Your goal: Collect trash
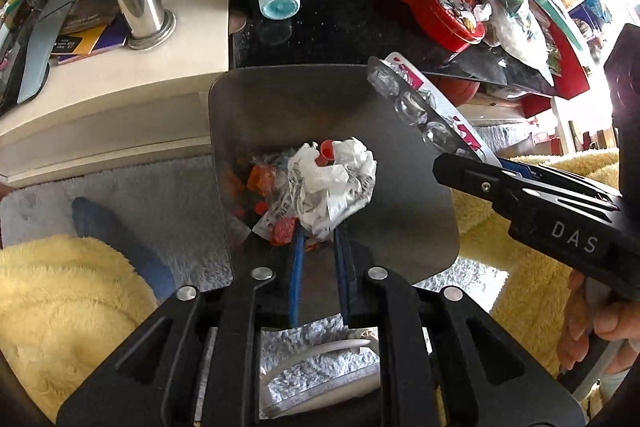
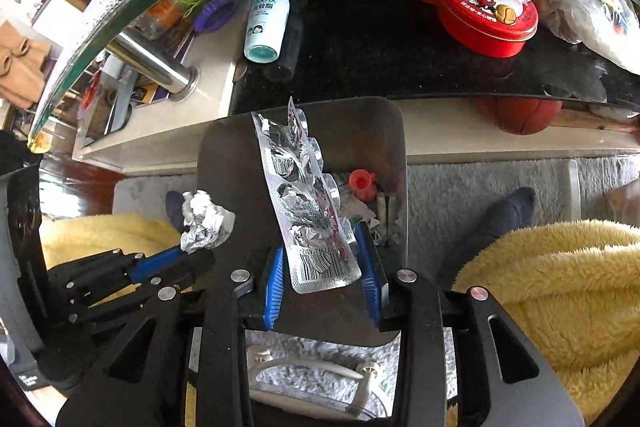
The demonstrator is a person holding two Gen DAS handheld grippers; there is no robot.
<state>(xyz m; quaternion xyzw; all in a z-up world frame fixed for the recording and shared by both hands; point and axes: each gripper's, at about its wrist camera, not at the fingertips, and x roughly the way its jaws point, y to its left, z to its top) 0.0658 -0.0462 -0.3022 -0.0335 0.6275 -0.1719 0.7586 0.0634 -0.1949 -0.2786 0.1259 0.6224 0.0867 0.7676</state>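
Left gripper (image 1: 320,227) pinching one crumpled paper (image 1: 334,183), right gripper (image 2: 322,267) spread around one blister pack (image 2: 308,203), one bin (image 1: 280,99).

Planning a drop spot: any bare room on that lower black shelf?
Bare patch on the black shelf, between the spray bottle and red Mickey tin. Crowded right of the tin with plastic bags, and left around the chrome post.

A white spray bottle (image 2: 267,21) lies on the dark tabletop (image 2: 360,39) near a red Mickey tin (image 2: 476,3); a basketball (image 2: 524,115) sits beneath, by yellow fleece (image 2: 560,287).
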